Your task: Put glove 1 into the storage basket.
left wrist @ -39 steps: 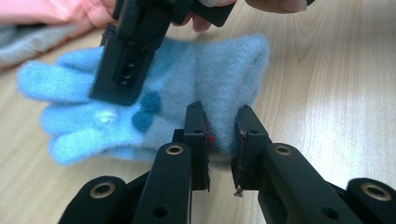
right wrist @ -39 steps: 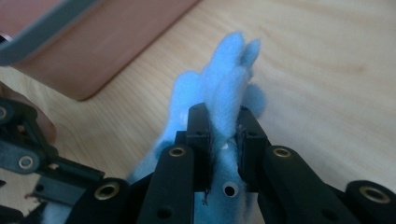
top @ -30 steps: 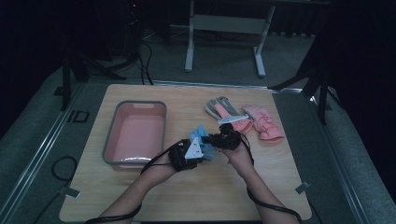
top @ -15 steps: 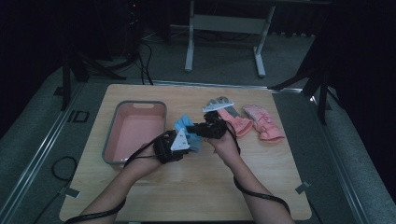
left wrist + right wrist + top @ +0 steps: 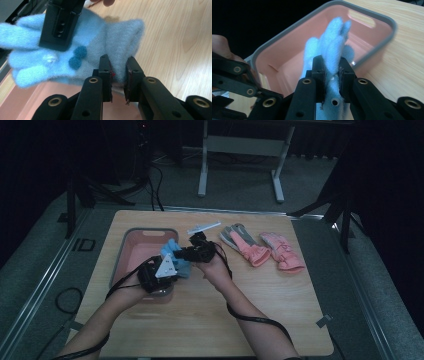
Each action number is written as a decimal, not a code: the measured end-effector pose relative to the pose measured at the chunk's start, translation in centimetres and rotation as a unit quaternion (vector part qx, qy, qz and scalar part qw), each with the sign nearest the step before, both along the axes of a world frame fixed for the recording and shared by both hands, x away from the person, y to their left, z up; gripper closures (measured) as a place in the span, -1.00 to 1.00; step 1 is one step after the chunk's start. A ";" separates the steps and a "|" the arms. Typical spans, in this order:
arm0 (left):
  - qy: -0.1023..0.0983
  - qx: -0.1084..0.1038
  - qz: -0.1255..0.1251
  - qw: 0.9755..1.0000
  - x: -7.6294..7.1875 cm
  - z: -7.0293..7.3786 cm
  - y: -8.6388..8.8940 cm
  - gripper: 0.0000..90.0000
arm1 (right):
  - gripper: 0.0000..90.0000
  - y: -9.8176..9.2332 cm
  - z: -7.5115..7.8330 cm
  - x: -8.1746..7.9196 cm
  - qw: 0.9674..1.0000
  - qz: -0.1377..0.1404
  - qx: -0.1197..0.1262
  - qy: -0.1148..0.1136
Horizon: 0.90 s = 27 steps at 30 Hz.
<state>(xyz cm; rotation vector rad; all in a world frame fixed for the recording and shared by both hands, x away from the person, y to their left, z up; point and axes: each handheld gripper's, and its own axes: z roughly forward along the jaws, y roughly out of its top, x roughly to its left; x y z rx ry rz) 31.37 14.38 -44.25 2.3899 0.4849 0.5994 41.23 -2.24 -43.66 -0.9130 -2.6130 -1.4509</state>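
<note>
Both grippers up over the pink tub's near right corner, a fluffy blue glove [image 5: 175, 256] pinched between them. Left gripper [image 5: 119, 72] clamped tight on the glove's cuff edge, pads pressing a fold of light blue fleece. Seen along those jaws: two dark blue pom-poms [image 5: 78, 56] on the glove's back, fingers spread out to the left, the other gripper's black jaw biting down near the fingers at the top of that view. Right gripper [image 5: 331, 72] squeezed shut on the same glove too, blue fleece bulging up between its pads and standing upright in front of the pink tub [image 5: 287, 57].

From the high view: left gripper [image 5: 159, 272] with its grey three-cornered plate at the tub's near right corner, right gripper [image 5: 192, 251] just beyond it, the glove stretched between them, hanging partly over the pink tub [image 5: 131, 249] and its grey rim. Glove held clear of the wooden table [image 5: 210, 320], not lying in the tub.

Farther right on the table, two more gloves lying flat: a grey-and-pink glove [image 5: 244, 245] and, just beside it, a pink glove [image 5: 282, 252]. Small white strip [image 5: 203, 227] lying behind the grippers near the far edge.

No brand or readable writing on the gloves or tub; small dark marks on the grey plate, too small to read.
</note>
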 end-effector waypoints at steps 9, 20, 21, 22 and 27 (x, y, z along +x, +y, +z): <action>-0.001 0.015 0.036 0.999 -0.5 0.0 4.4 0.76 | 0.77 5.0 0.1 0.2 1.000 0.027 -0.002 -0.001; 0.018 0.019 0.051 0.998 0.1 -1.2 6.3 0.76 | 0.76 7.5 -1.8 1.3 1.000 0.024 -0.008 0.016; 0.022 0.021 0.051 0.998 0.3 -1.4 6.3 0.76 | 0.76 7.5 -1.9 1.5 1.000 0.023 -0.010 0.018; 0.023 0.021 0.053 0.998 0.5 -1.6 6.3 0.76 | 0.76 7.5 -2.2 1.6 0.999 0.021 -0.013 0.021; 0.038 0.028 0.058 0.997 1.4 -2.4 6.2 0.76 | 0.76 7.9 -3.1 2.5 0.999 0.016 -0.024 0.029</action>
